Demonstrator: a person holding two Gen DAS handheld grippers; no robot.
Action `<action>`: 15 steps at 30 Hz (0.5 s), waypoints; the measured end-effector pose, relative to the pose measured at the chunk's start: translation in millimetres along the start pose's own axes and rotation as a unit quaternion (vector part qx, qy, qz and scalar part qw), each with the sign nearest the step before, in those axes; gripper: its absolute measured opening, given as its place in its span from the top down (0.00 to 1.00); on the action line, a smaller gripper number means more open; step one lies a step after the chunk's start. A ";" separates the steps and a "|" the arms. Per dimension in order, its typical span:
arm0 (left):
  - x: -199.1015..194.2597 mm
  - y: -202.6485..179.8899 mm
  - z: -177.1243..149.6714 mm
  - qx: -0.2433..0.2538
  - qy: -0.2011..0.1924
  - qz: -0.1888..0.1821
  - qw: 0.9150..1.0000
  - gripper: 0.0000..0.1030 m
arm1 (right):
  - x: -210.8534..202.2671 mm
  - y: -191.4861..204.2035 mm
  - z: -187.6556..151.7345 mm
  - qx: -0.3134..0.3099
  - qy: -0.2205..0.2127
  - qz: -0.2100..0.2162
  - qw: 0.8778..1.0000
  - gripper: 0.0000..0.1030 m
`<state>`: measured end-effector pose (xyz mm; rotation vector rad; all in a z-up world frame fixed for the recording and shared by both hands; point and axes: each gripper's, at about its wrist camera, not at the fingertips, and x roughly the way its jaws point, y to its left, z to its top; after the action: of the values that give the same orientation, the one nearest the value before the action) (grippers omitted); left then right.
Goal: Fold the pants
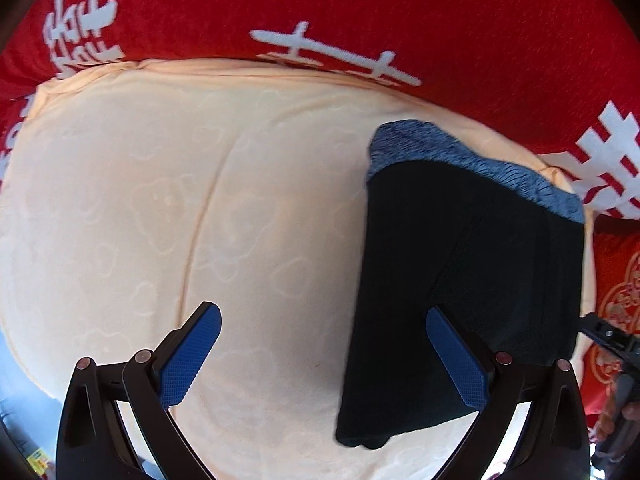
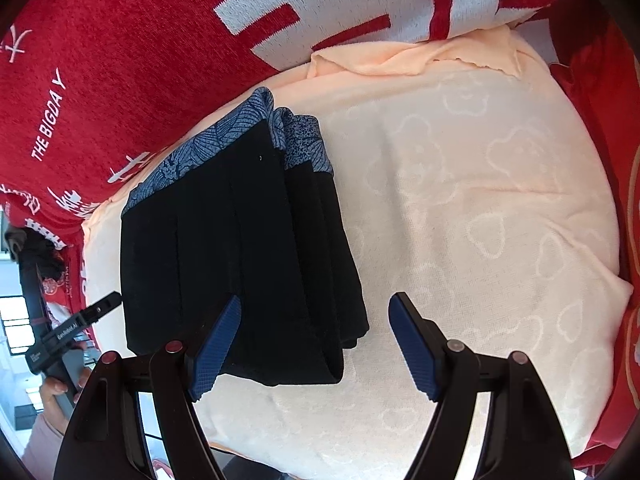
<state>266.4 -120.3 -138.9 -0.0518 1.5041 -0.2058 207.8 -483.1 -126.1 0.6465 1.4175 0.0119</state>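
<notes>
Black pants (image 1: 460, 280) with a blue patterned waistband (image 1: 460, 156) lie folded in a compact rectangle on a peach towel (image 1: 160, 200). My left gripper (image 1: 324, 356) is open and empty, hovering above the towel; its right finger is over the pants' near left edge. In the right wrist view the folded pants (image 2: 240, 248) lie left of centre, with stacked layers showing at their right edge. My right gripper (image 2: 316, 344) is open and empty, just above the pants' near right corner. The left gripper's tip (image 2: 96, 308) shows at the pants' left side.
The peach towel (image 2: 480, 200) covers a cushion-like surface, with a rumpled far edge (image 2: 420, 56). A red blanket with white characters (image 1: 360, 8) surrounds it at the back and sides. The person's hand (image 2: 56, 388) shows at lower left.
</notes>
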 end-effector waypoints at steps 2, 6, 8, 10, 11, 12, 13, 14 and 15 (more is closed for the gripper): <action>4.7 -3.3 5.9 0.004 0.006 -0.024 1.000 0.00 | 1.8 -1.7 2.3 -0.001 0.002 0.004 1.000 0.23; 17.1 -15.2 18.1 0.024 0.014 -0.054 0.998 0.00 | 10.7 -7.1 10.1 -0.006 0.012 0.022 1.000 0.23; 25.6 -21.8 24.6 0.041 0.019 -0.067 0.997 0.00 | 18.3 -10.5 14.2 -0.008 0.024 0.042 0.999 0.23; 32.4 -27.9 27.7 0.056 0.024 -0.085 0.994 0.00 | 25.8 -15.0 18.5 -0.010 0.032 0.067 0.997 0.23; 36.8 -29.1 29.4 0.063 0.026 -0.093 0.993 0.00 | 28.9 -17.5 19.9 -0.012 0.035 0.083 0.996 0.23; 41.4 -29.5 31.1 0.069 0.028 -0.103 0.992 0.00 | 33.0 -21.1 21.5 -0.012 0.041 0.100 0.994 0.23; 44.1 -30.2 33.1 0.072 0.029 -0.109 0.991 0.00 | 37.3 -24.6 22.9 -0.012 0.045 0.112 0.993 0.23; 47.9 -30.0 34.7 0.076 0.028 -0.116 0.990 0.00 | 41.2 -28.0 24.0 -0.013 0.048 0.128 0.990 0.23; 51.1 -30.8 35.2 0.079 0.027 -0.121 0.989 0.00 | 45.1 -32.0 25.3 -0.013 0.051 0.148 0.988 0.23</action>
<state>300.9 -162.4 -181.8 -0.1037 1.5304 -0.5243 227.5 -502.8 -180.1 0.8400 1.4065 0.3008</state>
